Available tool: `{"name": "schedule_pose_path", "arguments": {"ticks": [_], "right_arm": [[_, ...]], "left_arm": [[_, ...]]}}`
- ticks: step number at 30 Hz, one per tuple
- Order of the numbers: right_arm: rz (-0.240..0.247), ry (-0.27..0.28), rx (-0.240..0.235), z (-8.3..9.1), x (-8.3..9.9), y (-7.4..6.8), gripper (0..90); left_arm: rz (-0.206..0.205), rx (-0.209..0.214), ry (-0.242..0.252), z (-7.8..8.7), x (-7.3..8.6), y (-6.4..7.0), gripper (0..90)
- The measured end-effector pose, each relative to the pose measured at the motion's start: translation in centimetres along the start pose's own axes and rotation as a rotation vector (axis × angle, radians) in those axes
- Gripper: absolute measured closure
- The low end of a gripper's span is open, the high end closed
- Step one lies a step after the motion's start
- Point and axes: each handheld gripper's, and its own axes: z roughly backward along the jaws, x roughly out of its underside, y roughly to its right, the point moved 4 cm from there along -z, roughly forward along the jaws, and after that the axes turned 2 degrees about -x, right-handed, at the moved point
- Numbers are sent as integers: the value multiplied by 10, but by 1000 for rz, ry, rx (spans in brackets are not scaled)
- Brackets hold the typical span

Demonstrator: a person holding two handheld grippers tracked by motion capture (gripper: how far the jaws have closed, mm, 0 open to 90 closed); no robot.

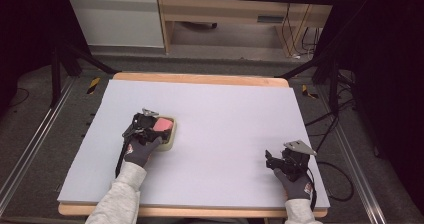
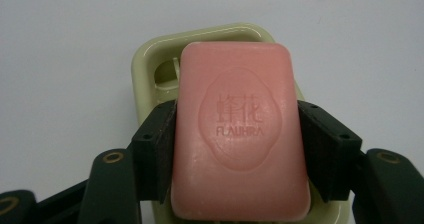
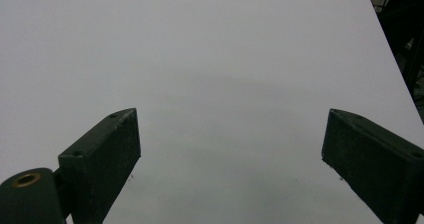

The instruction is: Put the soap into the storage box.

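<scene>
While gripped by its long sides, pink soap bar held flat above pale green soap dish, stamped face up, lettering FLAUHRA legible below two embossed characters. Left gripper clamped on that bar, one black jaw pressed against each flank, as seen in left gripper view. Dish resting on white board, rim showing beyond far end and both sides of bar; whether bar touches dish floor impossible to tell. Seen from high view, left gripper and soap bar at left-centre of board, soap dish directly underneath, gloved left hand behind, grey sleeve trailing to near edge. Well apart, near right front corner of board, right gripper held low in gloved right hand, grey three-cornered plate on top. Right gripper spread wide in right gripper view, nothing between its jaws but bare white surface. Wooden table edge framing board at far side; dark floor and cables beyond right edge.
</scene>
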Motion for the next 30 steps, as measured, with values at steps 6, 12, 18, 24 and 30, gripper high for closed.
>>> {"name": "schedule_pose_path", "arguments": {"ticks": [6,12,18,24,30], "right_arm": [[1,1,2,0,0,0,86],[1,2,6,0,0,0,83],[4,5,9,0,0,0,83],[-2,7,9,1,-1,1,82],[-4,6,9,1,-1,2,79]], "left_arm": [[-2,2,-2,0,1,0,369],[-5,19,29,7,-2,0,354],[-4,29,63,17,-6,2,346],[-20,36,91,30,-9,3,328],[-41,66,117,41,-4,2,313]]}}
